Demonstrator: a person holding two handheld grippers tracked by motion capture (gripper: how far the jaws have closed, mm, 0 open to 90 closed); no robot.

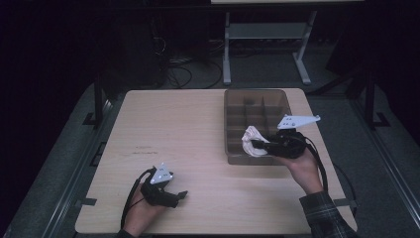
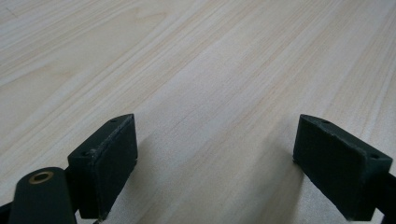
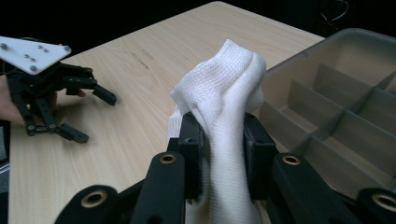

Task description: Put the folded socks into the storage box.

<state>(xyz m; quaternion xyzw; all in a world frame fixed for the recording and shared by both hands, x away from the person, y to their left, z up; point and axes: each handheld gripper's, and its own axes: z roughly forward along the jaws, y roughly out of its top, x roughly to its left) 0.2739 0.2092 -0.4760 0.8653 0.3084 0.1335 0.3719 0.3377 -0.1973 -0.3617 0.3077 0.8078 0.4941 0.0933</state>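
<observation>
In the high view, a white cloth (image 1: 251, 140) is pinched by the right gripper (image 1: 260, 144) over the near left corner of the divided tray (image 1: 233, 106), which lies just ahead. In the left gripper view, the left gripper (image 2: 215, 154) is spread wide above bare counter (image 2: 196, 60). In the right gripper view, the cloth is clamped upright, the tray's compartments just beside it to the right.

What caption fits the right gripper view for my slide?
Right gripper pinches a white sock beside the grey divided tray, left gripper open on the wooden table.
</observation>
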